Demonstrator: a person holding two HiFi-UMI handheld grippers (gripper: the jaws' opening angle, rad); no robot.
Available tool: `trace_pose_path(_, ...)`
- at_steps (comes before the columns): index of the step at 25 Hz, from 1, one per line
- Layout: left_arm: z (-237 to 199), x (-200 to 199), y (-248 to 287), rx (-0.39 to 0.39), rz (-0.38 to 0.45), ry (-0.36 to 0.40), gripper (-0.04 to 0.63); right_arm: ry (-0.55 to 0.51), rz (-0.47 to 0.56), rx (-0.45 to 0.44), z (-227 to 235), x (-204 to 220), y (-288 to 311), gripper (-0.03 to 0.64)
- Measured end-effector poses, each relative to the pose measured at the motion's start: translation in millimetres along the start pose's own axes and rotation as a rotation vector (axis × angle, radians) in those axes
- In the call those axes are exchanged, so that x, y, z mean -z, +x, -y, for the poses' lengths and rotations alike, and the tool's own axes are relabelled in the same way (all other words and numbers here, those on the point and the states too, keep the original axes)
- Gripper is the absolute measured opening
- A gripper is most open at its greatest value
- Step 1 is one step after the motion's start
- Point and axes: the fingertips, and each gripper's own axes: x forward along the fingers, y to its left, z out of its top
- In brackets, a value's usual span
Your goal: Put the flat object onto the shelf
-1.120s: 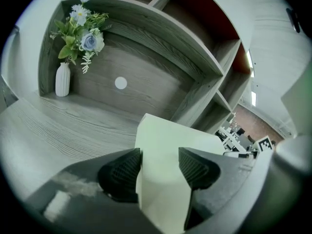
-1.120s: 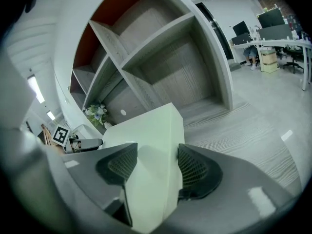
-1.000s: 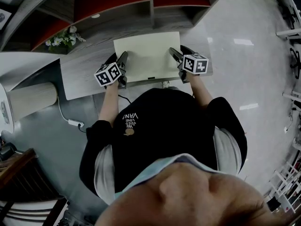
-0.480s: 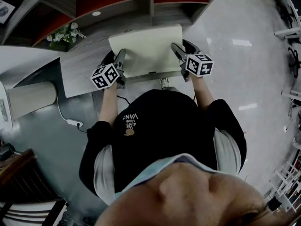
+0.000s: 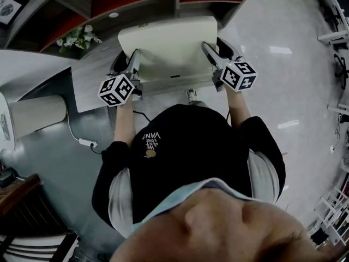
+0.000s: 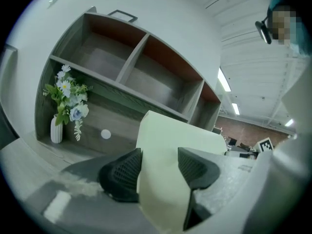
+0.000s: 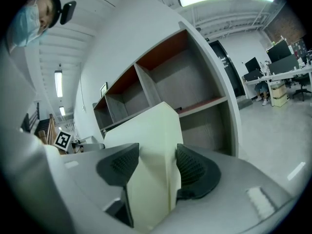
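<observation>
The flat object (image 5: 163, 48) is a thin cream board, held level above the grey desk (image 5: 90, 83) in front of the shelf (image 5: 174, 4). My left gripper (image 5: 131, 65) is shut on its left edge and my right gripper (image 5: 214, 51) on its right edge. In the left gripper view the board (image 6: 165, 179) fills the gap between the ribbed pads (image 6: 127, 172), with the shelf's open compartments (image 6: 131, 65) beyond. In the right gripper view the board (image 7: 151, 155) is pinched the same way, and these jaws have just been closing slightly on it. Behind it stands the shelf (image 7: 165, 77).
A white vase of flowers (image 5: 76, 40) (image 6: 66, 101) stands on the desk at the left, under the shelf. A beige cylinder (image 5: 35, 113) sits left of the desk, and a cable with a plug strip (image 5: 87, 142) lies on the floor. A person stands close behind the desk.
Both grippers have risen with the board between them. In the head view it now sits higher and closer to the shelf, off the desk top.
</observation>
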Motion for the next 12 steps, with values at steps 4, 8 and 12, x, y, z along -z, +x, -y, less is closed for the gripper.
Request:
trace_pose_path(4,12,-26,-7,0.026,0.063,0.030,0.238,-0.022,0.061,-0.008,-9,-23,-7,0.230)
trace_pose_path(8,21,-49,-15,0.045,0.120,0.054,0.236,-0.036,0.108,-0.023,-18,-42,-11,0.229)
trace_pose_path(12,32,-73,-23,0.065,0.177,0.085,0.233,-0.059,0.153,-0.040,-27,-63,-15,0.227)
